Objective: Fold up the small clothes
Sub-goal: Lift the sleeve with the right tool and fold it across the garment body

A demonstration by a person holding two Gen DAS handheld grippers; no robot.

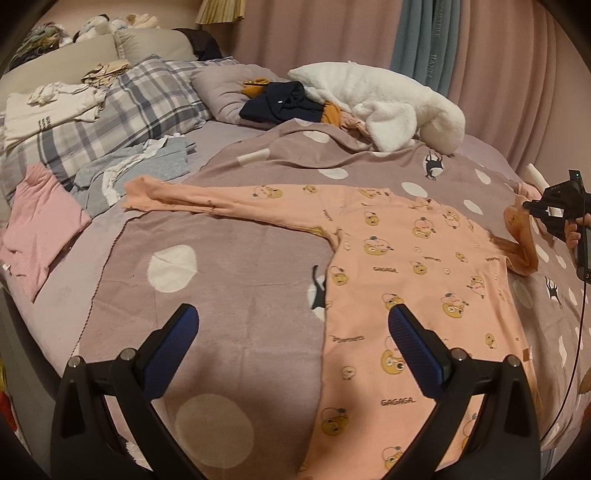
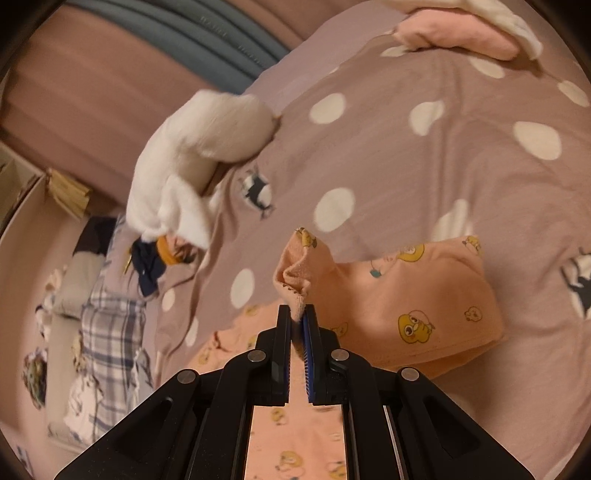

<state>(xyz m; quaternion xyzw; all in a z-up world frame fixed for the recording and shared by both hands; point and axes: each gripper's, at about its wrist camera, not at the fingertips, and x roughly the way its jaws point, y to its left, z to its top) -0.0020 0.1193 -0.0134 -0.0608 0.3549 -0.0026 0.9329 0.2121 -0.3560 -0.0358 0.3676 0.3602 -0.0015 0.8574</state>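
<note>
A small peach long-sleeved shirt (image 1: pixel 413 266) with yellow cartoon prints lies spread on the mauve spotted blanket (image 1: pixel 236 266). Its left sleeve (image 1: pixel 192 201) stretches out flat toward the left. My left gripper (image 1: pixel 293 317) hovers open above the shirt's lower left edge, holding nothing. At the right rim of the left wrist view my right gripper (image 1: pixel 532 206) lifts the other sleeve (image 1: pixel 519 236) off the bed. The right wrist view shows my right gripper (image 2: pixel 297 314) shut on that sleeve's cuff (image 2: pixel 295 273), the sleeve (image 2: pixel 399 302) draped and folded over to the right.
A white fleece garment (image 1: pixel 384 107) and dark clothes (image 1: pixel 284 101) lie at the back of the bed. To the left are a plaid pillow (image 1: pixel 122 110), grey clothes (image 1: pixel 136 166), a pink garment (image 1: pixel 40 229) and folded white clothes (image 1: pixel 48 107). Pink curtains (image 1: pixel 332 33) hang behind.
</note>
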